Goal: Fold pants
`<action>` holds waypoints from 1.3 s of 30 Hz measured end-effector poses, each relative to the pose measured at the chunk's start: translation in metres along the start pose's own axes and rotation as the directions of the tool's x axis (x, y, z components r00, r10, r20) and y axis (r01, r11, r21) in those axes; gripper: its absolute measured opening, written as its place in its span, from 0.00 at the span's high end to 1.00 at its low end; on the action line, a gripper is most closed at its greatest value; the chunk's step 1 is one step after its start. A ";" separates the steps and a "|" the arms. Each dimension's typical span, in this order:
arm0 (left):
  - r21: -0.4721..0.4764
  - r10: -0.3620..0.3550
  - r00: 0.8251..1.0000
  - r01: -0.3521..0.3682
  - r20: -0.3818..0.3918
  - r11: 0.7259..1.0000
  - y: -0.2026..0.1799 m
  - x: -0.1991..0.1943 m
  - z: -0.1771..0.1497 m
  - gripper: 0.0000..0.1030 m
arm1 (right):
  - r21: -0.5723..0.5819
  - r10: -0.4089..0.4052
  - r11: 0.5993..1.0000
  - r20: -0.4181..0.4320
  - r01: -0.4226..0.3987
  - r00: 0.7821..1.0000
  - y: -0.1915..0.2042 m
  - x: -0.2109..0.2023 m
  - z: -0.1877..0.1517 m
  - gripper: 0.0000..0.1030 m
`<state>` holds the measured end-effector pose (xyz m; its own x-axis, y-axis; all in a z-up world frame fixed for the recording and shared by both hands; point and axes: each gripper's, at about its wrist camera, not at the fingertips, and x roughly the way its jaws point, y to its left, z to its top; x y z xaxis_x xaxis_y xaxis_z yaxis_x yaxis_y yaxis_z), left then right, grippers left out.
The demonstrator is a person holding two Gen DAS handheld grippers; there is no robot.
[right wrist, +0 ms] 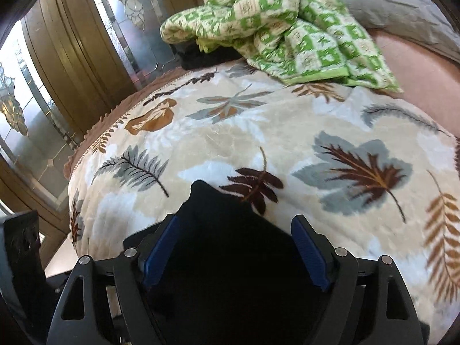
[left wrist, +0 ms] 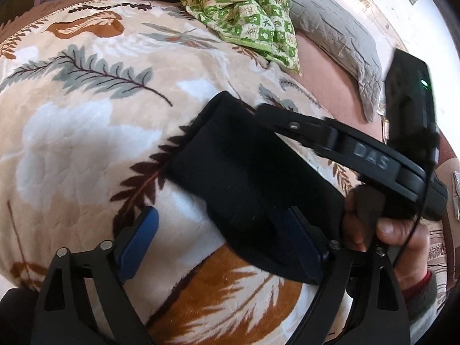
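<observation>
Black pants [left wrist: 244, 178] folded into a compact bundle on the leaf-print blanket [left wrist: 86, 132], long axis running near-right to far-left, left gripper [left wrist: 221, 244] spread open, right gripper [right wrist: 234, 254] open over the pants

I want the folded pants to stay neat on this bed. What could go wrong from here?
The left gripper stands open with one pad against the black pants; drawing away could drag a layer. The right gripper is open astride them, so it could snag. The plush leaf blanket may cling.
</observation>
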<state>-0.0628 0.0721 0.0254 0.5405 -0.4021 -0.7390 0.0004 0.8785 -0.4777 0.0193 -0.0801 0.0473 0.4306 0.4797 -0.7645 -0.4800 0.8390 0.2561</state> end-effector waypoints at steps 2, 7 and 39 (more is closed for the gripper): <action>-0.005 -0.015 1.000 0.015 0.008 1.000 0.000 0.001 0.001 0.06 | -0.024 0.018 1.000 -0.025 -0.018 1.000 0.003 0.011 0.005 0.21; 0.008 -0.045 0.998 0.045 0.038 0.999 -0.001 0.006 0.003 0.00 | -0.066 0.043 0.997 -0.099 -0.050 0.994 0.008 0.041 0.009 0.21; 0.496 -0.296 0.945 0.191 0.142 0.847 -0.137 -0.045 -0.045 0.85 | 0.336 -0.006 0.934 0.354 -0.121 0.935 -0.061 -0.205 -0.051 0.12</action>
<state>-0.1251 -0.0419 0.1034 0.6297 -0.6032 -0.4895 0.5205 0.7954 -0.3106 -0.0788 -0.2424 0.1586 0.6763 0.5342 -0.5073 -0.2438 0.8121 0.5302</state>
